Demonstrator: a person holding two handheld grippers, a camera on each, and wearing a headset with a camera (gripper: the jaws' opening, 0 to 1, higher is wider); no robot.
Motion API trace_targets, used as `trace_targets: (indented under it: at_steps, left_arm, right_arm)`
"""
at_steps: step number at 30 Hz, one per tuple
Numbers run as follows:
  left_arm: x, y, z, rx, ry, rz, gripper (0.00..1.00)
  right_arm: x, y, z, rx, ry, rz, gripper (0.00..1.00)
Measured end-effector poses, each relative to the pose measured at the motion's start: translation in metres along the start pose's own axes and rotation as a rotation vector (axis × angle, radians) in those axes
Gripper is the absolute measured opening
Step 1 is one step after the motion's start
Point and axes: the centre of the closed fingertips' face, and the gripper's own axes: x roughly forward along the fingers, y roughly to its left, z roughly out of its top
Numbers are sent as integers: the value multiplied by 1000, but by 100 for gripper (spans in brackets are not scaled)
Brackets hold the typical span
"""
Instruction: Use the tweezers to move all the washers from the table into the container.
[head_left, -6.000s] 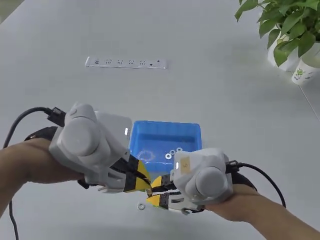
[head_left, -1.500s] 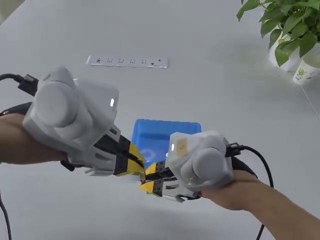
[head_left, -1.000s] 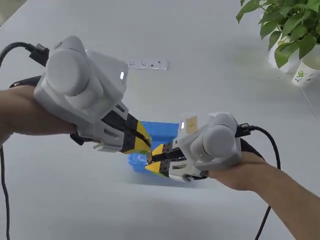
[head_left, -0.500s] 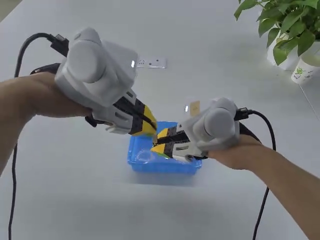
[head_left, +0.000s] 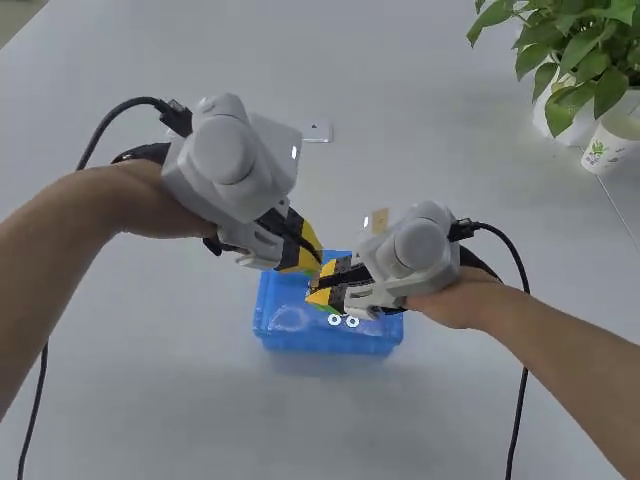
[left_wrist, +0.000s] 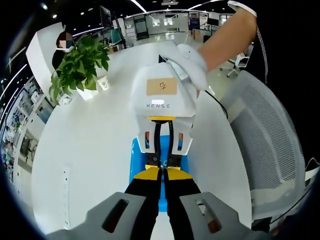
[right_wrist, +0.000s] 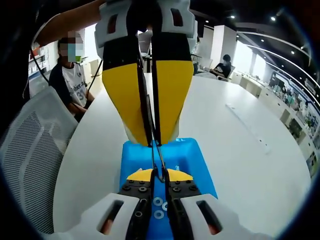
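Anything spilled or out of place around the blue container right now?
Nothing stands out. The blue container sits flat on the table, washers lie inside it, and the left gripper and right gripper meet above it on the tweezers.

Container (head_left: 275, 325) stands on the table (head_left: 450, 140), with washers (head_left: 343, 320) inside, toward its near wall. Above it, left gripper (head_left: 312, 268) and right gripper (head_left: 320, 292) meet tip to tip, tweezers (right_wrist: 159, 170) running between both pairs of jaws. Power strip (head_left: 318, 131) lies behind; potted plant (head_left: 565, 50) stands far right.
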Motion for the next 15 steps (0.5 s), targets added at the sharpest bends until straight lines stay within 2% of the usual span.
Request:
trace_targets:
  at_steps: [9,15]
  left_arm:
    - [14,2,-9,-21,3,-4,5]
    - [19,-1,-14,-35,10,-11,5]
  right_arm:
    - [9,1,-14,1,40,27,9]
    - [13,4,-21,-16,69,43,10]
